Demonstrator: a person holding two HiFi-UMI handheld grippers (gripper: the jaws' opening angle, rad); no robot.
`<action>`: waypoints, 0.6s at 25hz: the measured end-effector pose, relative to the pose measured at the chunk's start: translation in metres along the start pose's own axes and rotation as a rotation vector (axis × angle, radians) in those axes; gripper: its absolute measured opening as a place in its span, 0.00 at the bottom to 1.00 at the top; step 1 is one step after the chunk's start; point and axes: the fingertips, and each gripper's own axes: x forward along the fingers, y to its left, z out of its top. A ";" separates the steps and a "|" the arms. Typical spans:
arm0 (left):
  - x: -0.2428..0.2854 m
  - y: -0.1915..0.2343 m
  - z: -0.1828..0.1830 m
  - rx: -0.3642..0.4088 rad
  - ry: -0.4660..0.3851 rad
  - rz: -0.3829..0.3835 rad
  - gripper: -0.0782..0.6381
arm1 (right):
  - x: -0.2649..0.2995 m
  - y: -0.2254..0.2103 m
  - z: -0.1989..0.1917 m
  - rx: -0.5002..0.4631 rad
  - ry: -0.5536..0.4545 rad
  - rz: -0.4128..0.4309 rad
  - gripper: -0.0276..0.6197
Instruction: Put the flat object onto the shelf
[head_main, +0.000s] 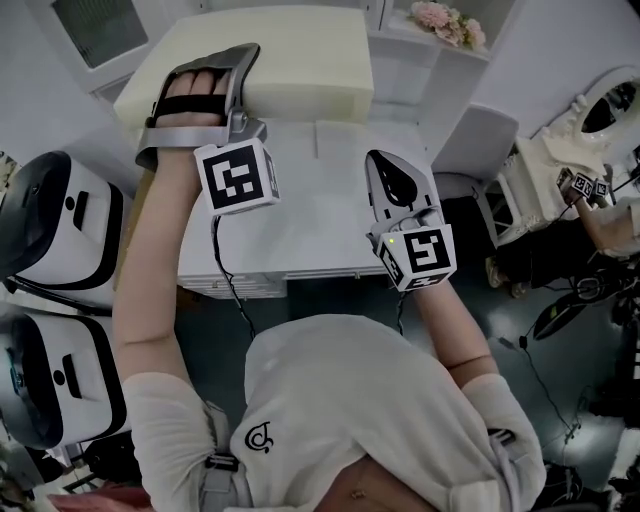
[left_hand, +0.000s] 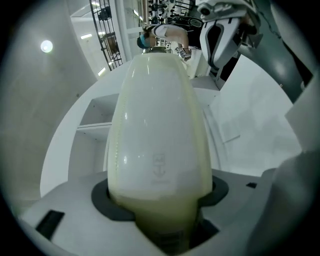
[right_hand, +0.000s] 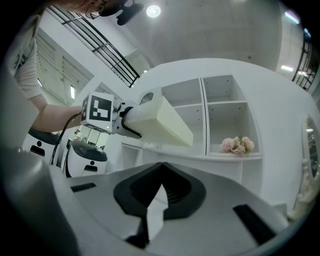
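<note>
The flat object is a thick cream foam slab (head_main: 295, 60). My left gripper (head_main: 240, 65) is shut on its left end and holds it level in front of the white shelf unit (head_main: 300, 235). In the left gripper view the slab (left_hand: 160, 130) fills the space between the jaws of the left gripper (left_hand: 160, 197) and runs straight ahead. The right gripper view shows the slab (right_hand: 162, 122) in the air beside the shelf's open compartments (right_hand: 220, 112). My right gripper (head_main: 385, 165) hangs apart to the right, shut, its pads (right_hand: 150, 190) meeting with nothing between them.
Pink flowers (right_hand: 237, 145) lie on a right-hand shelf board. Two white and black machines (head_main: 50, 215) stand at the left. An ornate white piece of furniture (head_main: 590, 125) and another person's hand (head_main: 612, 228) are at the right.
</note>
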 end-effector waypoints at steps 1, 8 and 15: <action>0.007 -0.001 -0.002 0.010 0.008 0.000 0.57 | 0.001 0.000 -0.002 -0.003 0.003 0.001 0.05; 0.042 0.001 0.002 -0.006 -0.008 0.004 0.57 | 0.005 -0.009 -0.012 -0.011 0.026 -0.015 0.05; 0.095 -0.005 0.000 -0.006 0.016 -0.026 0.57 | 0.018 -0.025 -0.008 0.049 0.015 -0.017 0.05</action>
